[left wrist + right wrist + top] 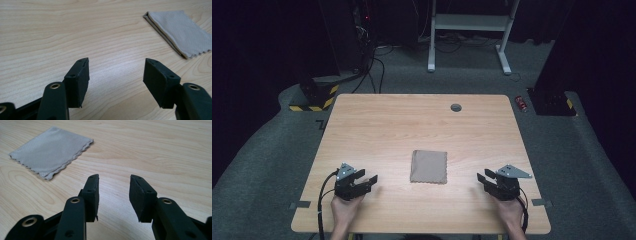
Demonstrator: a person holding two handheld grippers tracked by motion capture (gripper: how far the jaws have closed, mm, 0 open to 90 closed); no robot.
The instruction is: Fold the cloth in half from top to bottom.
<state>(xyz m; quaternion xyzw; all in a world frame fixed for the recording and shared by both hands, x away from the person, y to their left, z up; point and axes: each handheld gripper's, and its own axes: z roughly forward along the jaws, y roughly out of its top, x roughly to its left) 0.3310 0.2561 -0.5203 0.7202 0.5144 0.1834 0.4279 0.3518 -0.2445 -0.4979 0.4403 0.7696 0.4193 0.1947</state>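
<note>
A folded grey-brown cloth (428,166) lies flat near the middle of the wooden table (412,120). My left gripper (364,179) rests low at the front left, open and holding nothing; in its own view (116,62) the cloth (181,31) lies ahead to the right. At the front right my right gripper (482,179) is also open and holds nothing; in its own view (113,178) the cloth (51,151) shows at the upper left, its zigzag edge facing me. Both grippers stand apart from the cloth, one on each side.
A round grey cable grommet (456,107) sits in the table near its far edge. Beyond the table are a white desk frame (469,30), black equipment with cables (362,45) and a yellow-black striped base (314,100) on the grey carpet.
</note>
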